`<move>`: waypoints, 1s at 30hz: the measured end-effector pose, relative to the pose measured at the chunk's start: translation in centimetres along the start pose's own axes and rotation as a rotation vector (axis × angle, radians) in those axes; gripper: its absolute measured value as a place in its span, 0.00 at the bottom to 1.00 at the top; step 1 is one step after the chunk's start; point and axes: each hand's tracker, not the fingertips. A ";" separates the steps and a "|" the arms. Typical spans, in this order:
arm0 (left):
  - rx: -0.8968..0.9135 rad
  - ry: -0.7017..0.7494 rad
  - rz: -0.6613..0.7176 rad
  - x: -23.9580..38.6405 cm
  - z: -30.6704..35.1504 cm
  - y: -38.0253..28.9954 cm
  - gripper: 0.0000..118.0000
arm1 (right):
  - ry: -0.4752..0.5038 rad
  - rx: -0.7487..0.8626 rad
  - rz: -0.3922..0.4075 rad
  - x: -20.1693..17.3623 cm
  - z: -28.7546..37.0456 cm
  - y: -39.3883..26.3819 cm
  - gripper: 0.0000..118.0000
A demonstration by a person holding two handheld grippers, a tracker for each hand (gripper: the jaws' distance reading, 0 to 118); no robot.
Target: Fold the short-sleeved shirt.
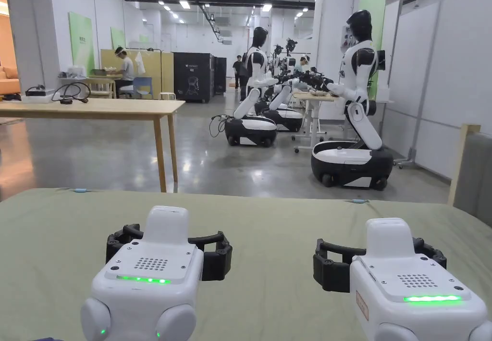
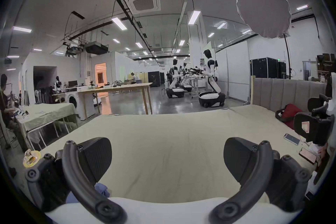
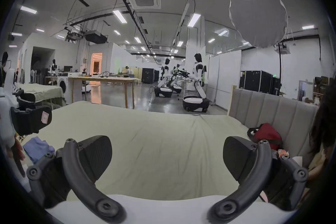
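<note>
A crumpled blue shirt (image 3: pixel 37 148) lies on the pale green bed sheet (image 1: pixel 274 222), at the near left of the bed. In the left gripper view a bit of the shirt (image 2: pixel 102 189) peeks out under the left jaw. My left gripper (image 1: pixel 168 247) hovers over the sheet, open and holding nothing (image 2: pixel 168 157). My right gripper (image 1: pixel 379 258) is level with it to the right, also open with nothing between its jaws (image 3: pixel 167 155). Each gripper shows from the side in the other's view: the right one (image 2: pixel 312 126), the left one (image 3: pixel 31 118).
A red bag (image 3: pixel 265 133) sits by the grey padded headboard (image 3: pixel 272 109) on the right. Two phones (image 2: pixel 291 138) (image 2: pixel 308 155) lie near it. Beyond the bed are a wooden table (image 1: pixel 96 109) and humanoid robots (image 1: pixel 358 116). A person (image 3: pixel 323 118) is at the right edge.
</note>
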 end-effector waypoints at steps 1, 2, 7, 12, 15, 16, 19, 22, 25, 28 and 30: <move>-0.002 0.000 0.002 0.0 0.1 0.1 1.00 | 0.003 0.003 0.019 0.0 0.0 0.1 1.00; 0.001 -0.003 0.004 0.1 0.2 0.1 1.00 | 0.015 0.010 0.034 0.0 0.0 0.1 1.00; 0.008 -0.007 0.012 0.3 0.7 0.4 1.00 | 0.025 0.012 -0.002 0.2 0.4 0.7 1.00; -0.005 -0.013 0.020 0.3 0.6 0.3 1.00 | -0.020 -0.011 -0.014 0.4 0.4 0.8 1.00; -0.006 -0.015 0.019 0.3 0.7 0.6 1.00 | -0.115 -0.069 0.052 -0.4 0.2 0.9 1.00; -0.006 -0.017 0.019 0.3 0.7 0.7 1.00 | -0.147 -0.071 0.079 -0.8 0.2 0.9 1.00; -0.004 -0.027 0.020 0.3 0.9 0.8 1.00 | -0.169 -0.029 0.136 -1.5 0.3 0.5 1.00; 0.003 -0.024 0.005 0.4 1.0 1.0 1.00 | -0.117 -0.043 0.109 -1.4 0.4 0.8 1.00; 0.002 -0.023 0.012 0.1 1.1 1.1 1.00 | -0.059 -0.054 0.050 -0.9 0.8 1.1 1.00; 0.000 -0.019 0.022 -0.2 1.0 1.1 1.00 | -0.030 -0.034 0.011 -0.3 1.3 1.5 1.00; 0.000 -0.014 0.019 -0.3 1.0 1.2 1.00 | -0.004 -0.035 -0.011 0.1 1.5 1.8 1.00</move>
